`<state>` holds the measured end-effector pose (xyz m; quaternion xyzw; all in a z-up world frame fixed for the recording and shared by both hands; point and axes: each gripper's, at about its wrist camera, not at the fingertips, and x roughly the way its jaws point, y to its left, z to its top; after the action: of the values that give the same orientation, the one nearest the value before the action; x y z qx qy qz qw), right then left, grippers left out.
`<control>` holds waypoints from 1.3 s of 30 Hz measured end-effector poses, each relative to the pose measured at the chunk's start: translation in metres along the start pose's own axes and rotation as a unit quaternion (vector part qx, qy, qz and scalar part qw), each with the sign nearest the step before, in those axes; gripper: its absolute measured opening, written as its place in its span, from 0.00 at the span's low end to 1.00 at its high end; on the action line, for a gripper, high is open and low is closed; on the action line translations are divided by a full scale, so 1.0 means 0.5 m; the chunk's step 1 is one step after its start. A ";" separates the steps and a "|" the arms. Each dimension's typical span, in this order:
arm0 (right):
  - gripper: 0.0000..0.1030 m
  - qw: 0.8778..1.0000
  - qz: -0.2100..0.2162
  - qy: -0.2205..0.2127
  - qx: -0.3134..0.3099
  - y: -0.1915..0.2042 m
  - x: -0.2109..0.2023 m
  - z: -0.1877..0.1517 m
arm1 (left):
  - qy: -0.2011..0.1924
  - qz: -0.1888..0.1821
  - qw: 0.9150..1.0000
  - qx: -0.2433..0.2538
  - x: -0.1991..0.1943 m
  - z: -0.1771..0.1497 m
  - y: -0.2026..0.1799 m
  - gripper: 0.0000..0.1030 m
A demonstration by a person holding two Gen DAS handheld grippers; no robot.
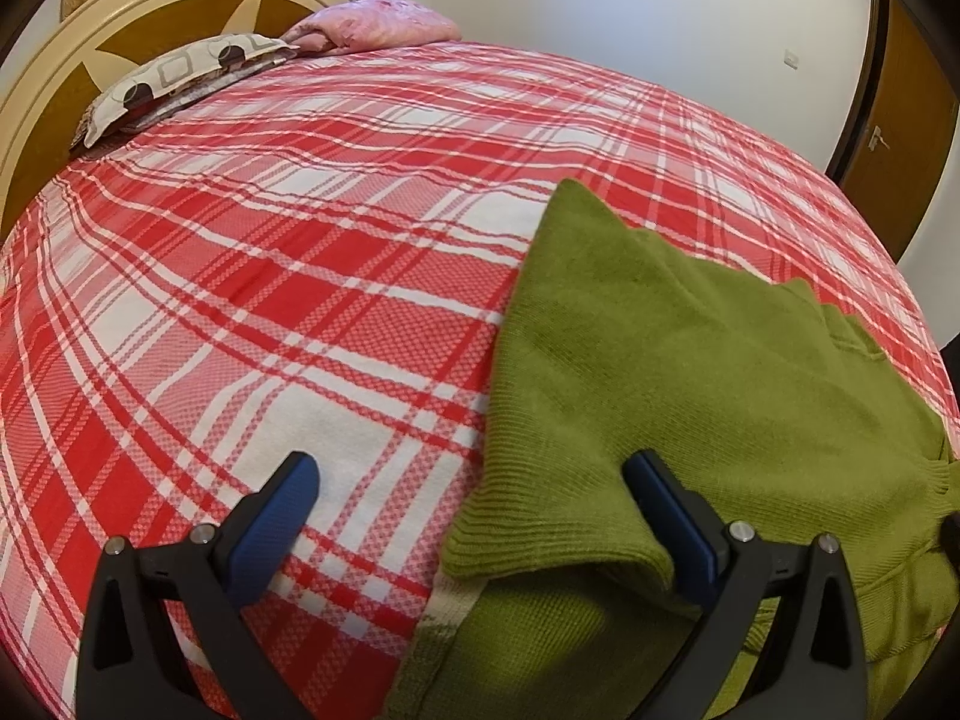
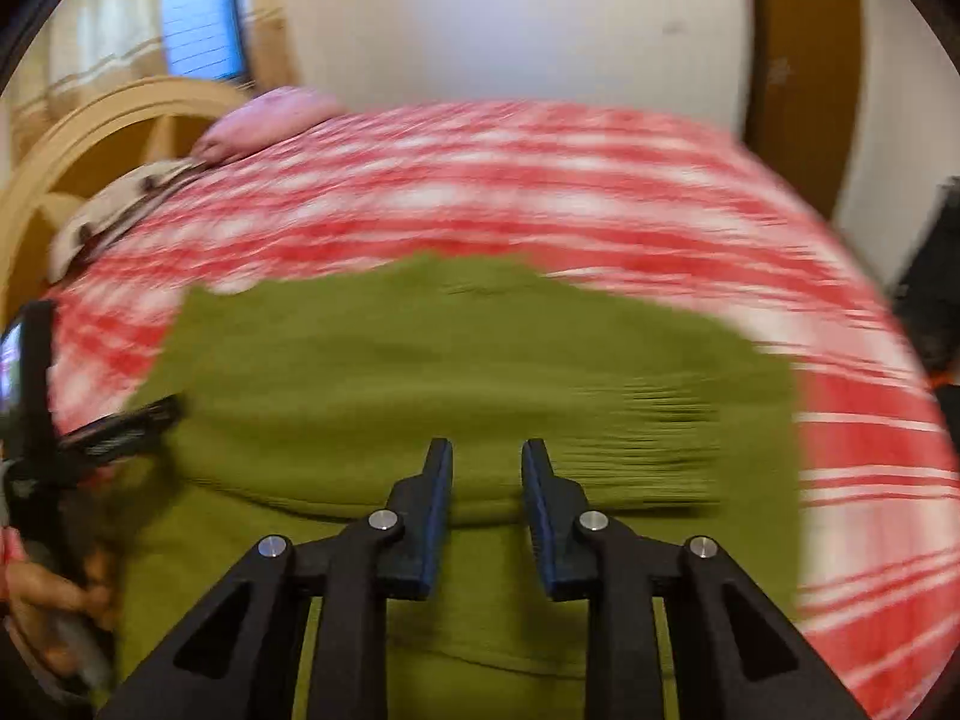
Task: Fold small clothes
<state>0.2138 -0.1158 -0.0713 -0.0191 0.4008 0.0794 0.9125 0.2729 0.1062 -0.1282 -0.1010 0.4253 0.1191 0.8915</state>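
Note:
A green knitted sweater (image 1: pixel 690 372) lies folded over on the red and white plaid bedspread (image 1: pixel 270 270), its ribbed hem near the lower middle of the left wrist view. My left gripper (image 1: pixel 471 468) stands wide open; its right finger (image 1: pixel 666 504) is at the folded sweater edge, its left finger over bare bedspread. In the blurred right wrist view the sweater (image 2: pixel 450 360) fills the middle. My right gripper (image 2: pixel 487 450) hovers over it with a narrow gap between its jaws and nothing clamped. The left gripper (image 2: pixel 120 420) and the hand holding it (image 2: pixel 48 588) show at the left edge.
A patterned pillow (image 1: pixel 174 78) and a pink pillow (image 1: pixel 378 24) lie against the cream and brown headboard (image 1: pixel 90 42) at the far end. A brown door (image 1: pixel 894 120) stands in the white wall on the right. The plaid bedspread (image 2: pixel 870 450) stretches left of and beyond the sweater.

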 end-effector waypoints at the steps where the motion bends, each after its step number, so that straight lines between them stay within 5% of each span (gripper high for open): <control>1: 0.24 1.000 -0.002 0.012 -0.017 0.023 0.024 -0.004 | 0.000 0.002 1.000 0.001 0.000 -0.001 -0.001 1.00; 5: 0.24 0.998 -0.010 0.023 -0.059 0.051 0.046 -0.039 | 0.001 0.001 1.000 0.000 0.001 0.000 0.000 1.00; 10: 0.25 0.998 0.022 0.047 -0.022 -0.008 0.007 -0.076 | 0.001 -0.001 1.000 0.000 0.002 -0.001 0.002 1.00; 15: 0.25 0.998 0.017 0.067 0.010 -0.035 -0.077 -0.115 | 0.011 -0.021 1.000 0.015 -0.007 0.000 0.012 1.00; 18: 0.25 0.999 0.014 0.034 0.027 -0.065 -0.180 -0.158 | 0.013 -0.042 0.998 0.038 -0.045 -0.012 0.046 1.00; 22: 0.25 0.999 -0.011 -0.011 0.052 -0.111 -0.318 -0.222 | 0.015 -0.079 0.995 0.062 -0.111 -0.057 0.115 1.00; 25: 0.35 0.996 -0.033 -0.029 0.079 -0.151 -0.415 -0.283 | -0.003 -0.085 0.992 0.097 -0.163 -0.099 0.165 1.00; 30: 0.52 0.994 -0.045 -0.010 0.101 -0.207 -0.524 -0.390 | -0.017 -0.086 0.985 0.148 -0.233 -0.181 0.244 1.00; 35: 0.52 0.990 0.003 -0.009 0.143 -0.214 -0.563 -0.489 | 0.013 -0.153 0.973 0.172 -0.281 -0.259 0.274 1.00; 39: 0.52 0.990 0.039 0.037 0.128 -0.168 -0.512 -0.526 | 0.019 -0.201 0.960 0.194 -0.319 -0.319 0.257 1.00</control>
<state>-0.1350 -0.2579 -0.0641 0.1101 0.4418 0.0619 0.8882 0.0200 0.1631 -0.1120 -0.0122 0.4279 -0.1494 0.8913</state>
